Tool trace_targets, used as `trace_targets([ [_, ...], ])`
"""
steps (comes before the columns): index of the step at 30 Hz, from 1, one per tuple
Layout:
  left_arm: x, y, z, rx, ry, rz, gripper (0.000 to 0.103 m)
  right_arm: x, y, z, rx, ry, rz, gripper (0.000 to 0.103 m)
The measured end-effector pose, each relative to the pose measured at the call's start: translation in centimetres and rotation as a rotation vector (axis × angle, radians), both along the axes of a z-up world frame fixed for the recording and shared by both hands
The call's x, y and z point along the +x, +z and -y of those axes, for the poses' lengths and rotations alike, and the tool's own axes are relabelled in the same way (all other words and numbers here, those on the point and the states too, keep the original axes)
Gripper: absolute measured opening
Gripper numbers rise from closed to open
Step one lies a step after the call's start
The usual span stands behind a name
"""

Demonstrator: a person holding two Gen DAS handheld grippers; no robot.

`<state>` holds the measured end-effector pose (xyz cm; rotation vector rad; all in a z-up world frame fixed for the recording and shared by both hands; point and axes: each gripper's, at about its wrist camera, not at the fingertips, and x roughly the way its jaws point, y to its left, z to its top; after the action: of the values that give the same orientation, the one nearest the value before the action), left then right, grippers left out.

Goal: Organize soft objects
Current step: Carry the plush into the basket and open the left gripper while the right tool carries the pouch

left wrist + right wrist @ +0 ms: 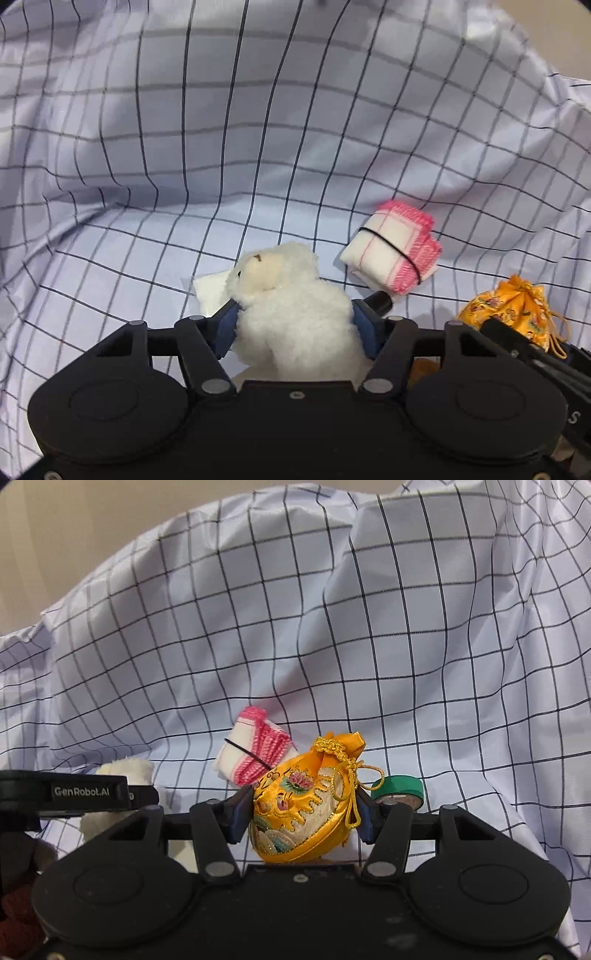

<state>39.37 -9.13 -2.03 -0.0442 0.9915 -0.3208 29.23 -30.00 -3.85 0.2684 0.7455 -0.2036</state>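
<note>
A white plush bear [291, 306] sits between the blue pads of my left gripper [295, 314], which is shut on its body; its head leans left. My right gripper [303, 805] is shut on an orange embroidered drawstring pouch [306, 812] with a gold cord. That pouch [509, 310] also shows at the right edge of the left wrist view. A folded white and pink towel [391, 247] bound by a black band lies on the checked cloth beyond both grippers, and the towel [255, 753] shows behind the pouch. The plush bear [125, 771] peeks out behind the other gripper's body.
A white cloth with a dark grid [221, 147] covers the surface and rises in folds behind. A green tape roll [399, 788] lies just right of the pouch. A flat white sheet [210, 291] lies under the bear's head. A black cylinder tip [380, 301] sticks out near the towel.
</note>
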Motion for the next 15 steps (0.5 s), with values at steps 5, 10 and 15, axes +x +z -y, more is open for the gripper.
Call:
trace_targets([
  [5,-3.1,2.6,-0.3,-0.013,-0.027,0.038,0.059,-2.4,1.8,-1.3,0.0,0.035,0.029,0.055],
  [10,-6.9,4.9,-0.7,-0.014,-0.052,0.067,0.059,-5.9,3.4,-3.2,-0.006,0.08,0.053,0.055],
  [15,-11.1,6.6,-1.9,-0.001,-0.058,0.11,0.06,-10.3,5.1,-5.1,0.001,0.118,0.084,0.055],
])
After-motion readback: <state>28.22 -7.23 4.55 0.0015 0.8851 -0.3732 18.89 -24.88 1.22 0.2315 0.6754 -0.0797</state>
